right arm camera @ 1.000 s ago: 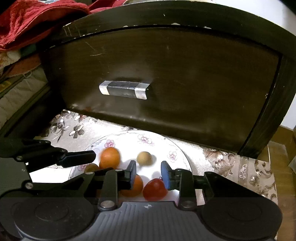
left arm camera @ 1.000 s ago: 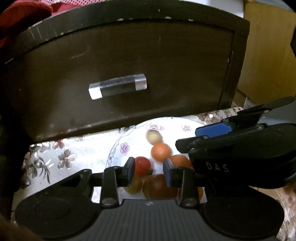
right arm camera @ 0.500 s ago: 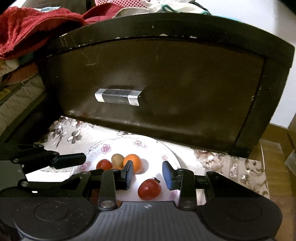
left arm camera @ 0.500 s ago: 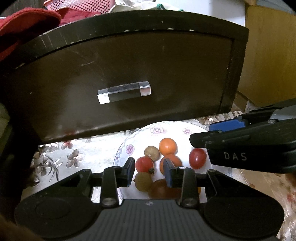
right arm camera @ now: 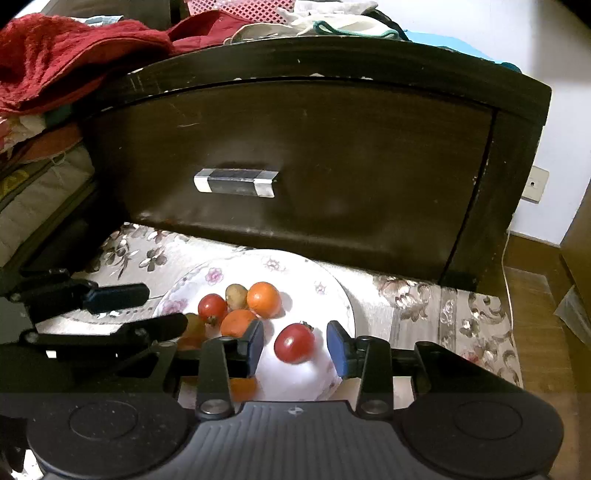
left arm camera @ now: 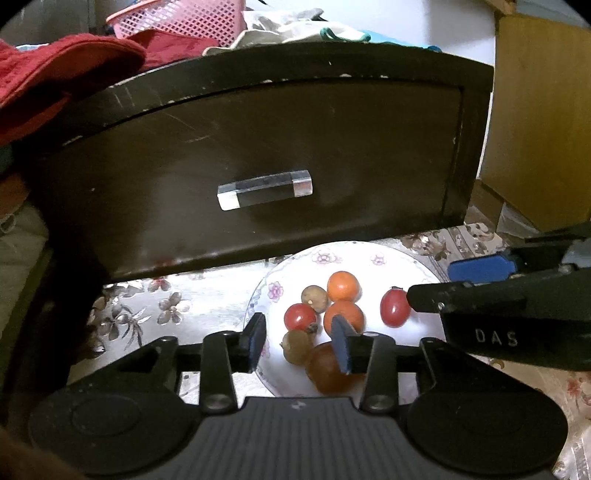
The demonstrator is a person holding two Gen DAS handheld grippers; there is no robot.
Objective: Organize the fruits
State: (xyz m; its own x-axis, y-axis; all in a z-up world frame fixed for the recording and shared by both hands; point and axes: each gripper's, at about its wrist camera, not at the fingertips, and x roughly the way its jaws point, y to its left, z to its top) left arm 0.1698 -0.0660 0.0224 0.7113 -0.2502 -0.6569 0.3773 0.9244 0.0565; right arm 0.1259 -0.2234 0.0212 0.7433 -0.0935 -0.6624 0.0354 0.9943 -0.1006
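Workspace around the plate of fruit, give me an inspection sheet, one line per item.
Surface: floral tablecloth, patterned, lying flat.
Job's things: white floral plate holding two orange fruits, two red tomatoes, two small brownish fruits and one larger reddish-brown fruit; lone tomato sits apart from the cluster.
Clutter: red towel, pink basket and cloths on the dark drawer cabinet.
Grippers: left gripper and right gripper both open, holding nothing; the lone tomato lies between the right one's fingers.
Cables: one cord along the cabinet's right side.
Surroundings: wall socket, wooden floor.

Both tongs, left (left arm camera: 298,341) and right (right arm camera: 295,347), apparently gape empty.
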